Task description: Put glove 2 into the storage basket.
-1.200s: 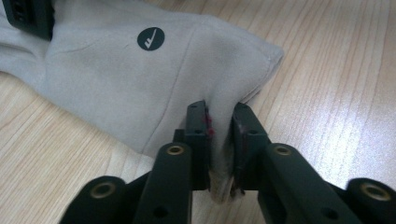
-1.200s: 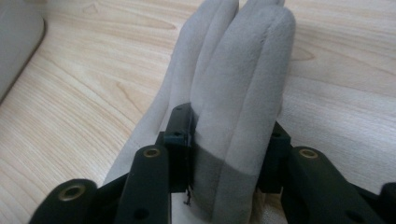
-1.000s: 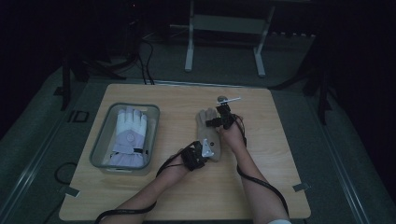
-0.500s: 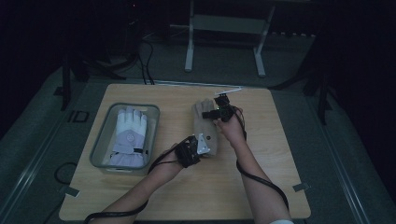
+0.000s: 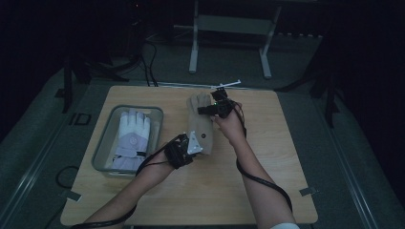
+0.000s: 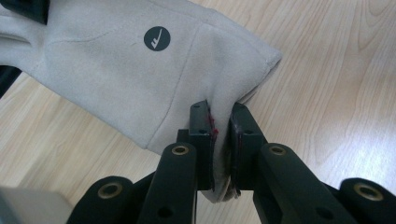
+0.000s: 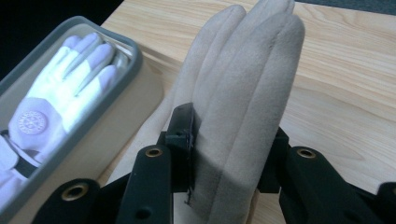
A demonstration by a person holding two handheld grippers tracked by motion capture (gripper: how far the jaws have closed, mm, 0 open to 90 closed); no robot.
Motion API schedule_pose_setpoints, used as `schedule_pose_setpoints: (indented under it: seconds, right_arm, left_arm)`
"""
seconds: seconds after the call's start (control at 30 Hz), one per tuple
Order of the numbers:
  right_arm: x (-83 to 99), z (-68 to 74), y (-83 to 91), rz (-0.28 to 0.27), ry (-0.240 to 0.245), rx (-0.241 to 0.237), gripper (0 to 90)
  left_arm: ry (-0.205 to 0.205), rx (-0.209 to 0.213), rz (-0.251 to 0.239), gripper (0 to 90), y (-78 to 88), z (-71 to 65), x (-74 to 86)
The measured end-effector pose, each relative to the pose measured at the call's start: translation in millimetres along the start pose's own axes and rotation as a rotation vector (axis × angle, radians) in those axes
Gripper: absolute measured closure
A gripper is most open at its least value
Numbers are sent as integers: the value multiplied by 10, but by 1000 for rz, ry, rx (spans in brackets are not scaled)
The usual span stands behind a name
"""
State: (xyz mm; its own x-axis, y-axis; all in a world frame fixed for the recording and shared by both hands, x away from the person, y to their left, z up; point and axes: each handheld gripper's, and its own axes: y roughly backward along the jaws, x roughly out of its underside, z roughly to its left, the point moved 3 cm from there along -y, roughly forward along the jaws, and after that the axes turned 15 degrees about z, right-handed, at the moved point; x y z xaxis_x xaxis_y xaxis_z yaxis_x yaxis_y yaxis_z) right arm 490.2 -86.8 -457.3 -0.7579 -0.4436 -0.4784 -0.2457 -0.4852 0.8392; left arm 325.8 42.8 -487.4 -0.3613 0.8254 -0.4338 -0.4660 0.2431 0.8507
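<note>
Beige glove (image 5: 200, 125): stretched between both grippers above the wooden table (image 5: 286, 181), to the right of the grey tray (image 5: 102, 148); a round dark logo sits on its back, seen in the left gripper view (image 6: 157, 38).
Left gripper (image 5: 191, 144): at the glove's cuff end, the end nearer the person; its jaws are pressed together on the cuff edge, the fabric pinched between the pads.
Right gripper (image 5: 216, 106): at the glove's finger end, the end farther from the person; its jaws clamp the bunched fingers from both sides, which rise between them in the right gripper view (image 7: 243, 107).
Grey tray: on the table left of the glove, apart from it.
White glove (image 5: 133, 138): lying flat inside the grey tray, fingers pointing away from the person.
Wooden table: light wood grain, bare beneath the glove.
</note>
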Motion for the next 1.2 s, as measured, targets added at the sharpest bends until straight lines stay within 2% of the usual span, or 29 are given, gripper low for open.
schedule_pose_setpoints:
  seconds: [0.27, 0.4, 0.73, 1.2]
  right_arm:
    - [-141, 257, -64, 0, 31, -25, 654]
    - [-229, 427, -134, 3, 57, -35, 654]
    - [-390, 742, -344, 26, 90, -60, 653]
    - [-600, 1217, -657, 54, 162, -77, 654]
  left_arm:
    - [9, -30, 18, 821, 148, 67, 184]
    - [33, -47, 26, 821, 225, 121, 327]
    - [53, -78, 68, 821, 368, 232, 623]
    - [131, -85, 96, 821, 502, 387, 1108]
